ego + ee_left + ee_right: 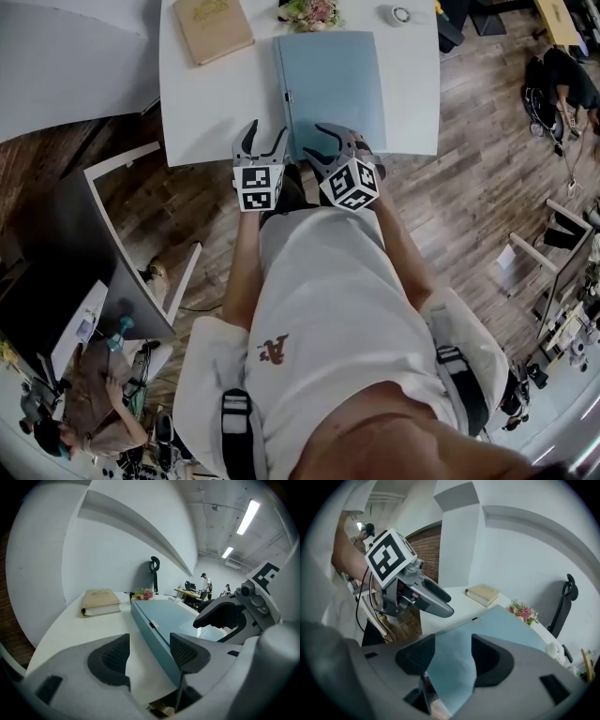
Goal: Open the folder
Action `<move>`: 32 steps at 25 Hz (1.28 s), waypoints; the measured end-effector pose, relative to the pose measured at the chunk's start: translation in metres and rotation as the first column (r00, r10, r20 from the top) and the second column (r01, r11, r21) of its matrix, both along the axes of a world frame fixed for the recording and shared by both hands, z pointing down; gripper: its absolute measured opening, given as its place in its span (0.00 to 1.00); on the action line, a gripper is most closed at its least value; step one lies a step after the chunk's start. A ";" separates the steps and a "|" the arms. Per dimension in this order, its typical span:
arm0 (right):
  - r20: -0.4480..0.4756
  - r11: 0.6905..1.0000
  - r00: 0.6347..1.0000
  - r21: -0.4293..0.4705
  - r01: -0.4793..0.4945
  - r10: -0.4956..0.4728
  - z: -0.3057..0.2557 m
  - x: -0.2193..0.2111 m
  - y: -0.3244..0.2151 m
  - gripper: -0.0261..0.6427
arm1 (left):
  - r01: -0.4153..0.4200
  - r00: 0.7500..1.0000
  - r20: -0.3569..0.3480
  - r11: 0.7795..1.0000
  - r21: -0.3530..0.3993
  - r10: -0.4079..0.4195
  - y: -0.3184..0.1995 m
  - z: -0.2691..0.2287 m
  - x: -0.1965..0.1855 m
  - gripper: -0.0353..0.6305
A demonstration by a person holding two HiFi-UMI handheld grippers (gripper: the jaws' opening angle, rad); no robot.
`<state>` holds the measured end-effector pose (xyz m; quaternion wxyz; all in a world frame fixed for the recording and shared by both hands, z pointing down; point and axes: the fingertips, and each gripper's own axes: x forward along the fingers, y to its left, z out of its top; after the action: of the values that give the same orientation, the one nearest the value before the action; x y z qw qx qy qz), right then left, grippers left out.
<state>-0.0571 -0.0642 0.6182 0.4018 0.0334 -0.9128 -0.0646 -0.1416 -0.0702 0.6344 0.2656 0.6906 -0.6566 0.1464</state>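
Note:
A closed light blue folder (330,89) lies flat on the white table (206,112), its spine with a small clasp on the left. My left gripper (262,142) hovers at the table's near edge by the folder's near left corner. Its jaws stand open, and in the left gripper view (149,656) the folder's spine (154,630) runs close along the right pad. My right gripper (330,145) is over the folder's near edge, jaws open. In the right gripper view (452,660) the folder's near corner (454,667) shows in the gap, with no pad pressing on it.
A tan book (214,28) lies at the table's far left, a small bunch of flowers (311,13) behind the folder, a small round object (400,15) at the far right. A white-framed panel (122,244) stands on the wooden floor to the left.

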 end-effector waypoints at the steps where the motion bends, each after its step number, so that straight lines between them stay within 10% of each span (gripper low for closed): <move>1: -0.005 1.000 1.000 -0.004 0.008 -0.008 0.002 0.000 0.002 0.41 | 0.001 1.000 -0.002 1.000 -0.004 -0.001 0.001 0.002 0.001 0.46; 22: -0.128 0.982 0.975 0.013 0.186 -0.183 0.039 -0.002 0.043 0.47 | 0.005 1.000 -0.025 1.000 -0.027 -0.005 0.013 0.015 0.005 0.45; 32: -0.153 0.972 0.966 0.079 0.222 -0.209 0.046 0.001 0.048 0.32 | 0.000 0.999 -0.040 0.999 -0.035 -0.001 0.020 0.018 0.011 0.44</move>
<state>-0.0556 -0.0160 0.6647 0.4550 -0.0516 -0.8756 -0.1540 -0.1310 -0.0506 0.6523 0.2905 0.6885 -0.6488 0.1439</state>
